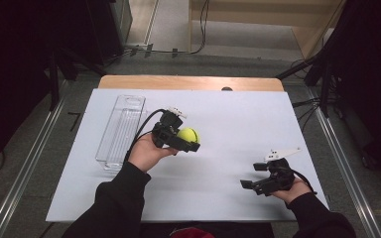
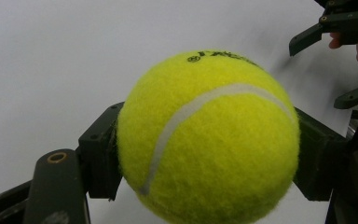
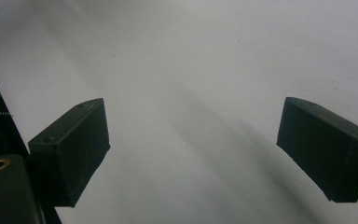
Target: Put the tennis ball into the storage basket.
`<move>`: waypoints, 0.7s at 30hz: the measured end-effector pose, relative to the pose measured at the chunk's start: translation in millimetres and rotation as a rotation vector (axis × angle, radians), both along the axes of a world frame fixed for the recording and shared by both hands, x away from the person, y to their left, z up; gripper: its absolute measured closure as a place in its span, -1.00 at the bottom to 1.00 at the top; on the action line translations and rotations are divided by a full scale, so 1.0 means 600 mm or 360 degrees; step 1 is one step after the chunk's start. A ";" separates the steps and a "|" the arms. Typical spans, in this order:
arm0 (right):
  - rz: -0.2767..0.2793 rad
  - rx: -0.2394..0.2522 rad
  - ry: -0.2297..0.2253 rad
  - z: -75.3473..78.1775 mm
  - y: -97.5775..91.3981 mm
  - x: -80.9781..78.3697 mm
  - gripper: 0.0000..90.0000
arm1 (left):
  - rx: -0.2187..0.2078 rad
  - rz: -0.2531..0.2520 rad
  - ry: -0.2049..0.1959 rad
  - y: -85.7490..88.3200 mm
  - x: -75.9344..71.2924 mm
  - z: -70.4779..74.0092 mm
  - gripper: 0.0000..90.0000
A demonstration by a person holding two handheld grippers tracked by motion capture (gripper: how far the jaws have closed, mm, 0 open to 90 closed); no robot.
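Observation:
A yellow-green tennis ball [image 1: 187, 134] is clamped in my left gripper [image 1: 186, 138] above the middle of the white table sheet [image 1: 228, 119]. In the left gripper view the ball [image 2: 209, 140] sits between both black jaws, pressed on each side, with a white seam and black print on top. My right gripper [image 1: 253, 175] hovers near the table's front right, jaws spread wide with nothing between them. The right gripper view has its two fingertips [image 3: 72, 149] far apart over bare white sheet, and the gripper [image 3: 196, 149] holds nothing.
A clear plastic bin [image 1: 121, 130] lies lengthwise at the left of the sheet, just left of my left hand. The wooden table edge [image 1: 188, 82] runs along the back. The right gripper's jaws [image 2: 328, 32] appear far off in the left gripper view.

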State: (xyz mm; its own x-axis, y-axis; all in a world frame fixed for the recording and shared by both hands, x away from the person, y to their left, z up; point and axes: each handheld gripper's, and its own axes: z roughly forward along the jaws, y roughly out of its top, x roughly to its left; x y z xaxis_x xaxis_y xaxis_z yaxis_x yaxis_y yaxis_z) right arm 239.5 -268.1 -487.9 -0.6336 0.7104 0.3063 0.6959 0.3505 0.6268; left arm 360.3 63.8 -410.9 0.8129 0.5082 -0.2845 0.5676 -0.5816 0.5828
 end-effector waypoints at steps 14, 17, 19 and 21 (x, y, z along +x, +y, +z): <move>-0.0001 0.0000 -0.0001 0.000 0.000 0.000 -0.84 | -0.0014 0.0044 0.0006 0.021 0.009 0.006 -0.42; -0.0002 0.0001 0.0000 0.000 0.000 0.000 -0.84 | -0.0021 0.0051 0.0010 0.026 0.011 0.008 -0.42; 0.0000 0.0000 0.0000 0.000 0.000 0.000 -0.84 | -0.0015 0.0056 0.0003 0.029 0.012 0.010 -0.42; 0.0001 0.0000 0.0000 0.000 0.000 0.000 -0.84 | -0.0013 0.0067 -0.0001 0.033 0.013 0.012 -0.42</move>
State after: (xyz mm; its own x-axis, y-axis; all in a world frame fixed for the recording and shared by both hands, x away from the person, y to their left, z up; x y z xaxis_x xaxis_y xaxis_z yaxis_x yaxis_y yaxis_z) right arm 239.6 -268.1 -487.9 -0.6341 0.7101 0.3062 0.6956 0.3509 0.6269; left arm 368.4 83.9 -403.9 0.7910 0.5398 -0.2882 0.5911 -0.5524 0.5877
